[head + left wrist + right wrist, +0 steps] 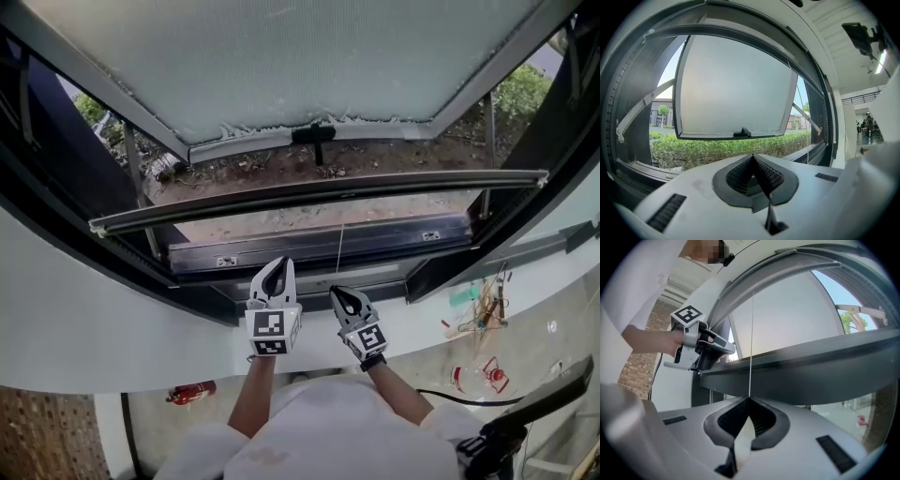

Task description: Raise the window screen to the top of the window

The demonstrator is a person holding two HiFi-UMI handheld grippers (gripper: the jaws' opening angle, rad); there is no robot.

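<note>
Grey screen bar [319, 195] is stretching across the middle of the head view, below the tilted-out pane [309, 66]. The right gripper [343, 295] is pinching the thin cord [341, 248] hanging from that bar. Just left of it, the left gripper [279, 267] is holding its jaws together on nothing.

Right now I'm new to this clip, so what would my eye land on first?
The frosted sash, swung outward, fills the top of the head view. Below it a grey bar runs side to side, and a thin cord drops from it to the right gripper, whose fingers are shut on it.
</note>
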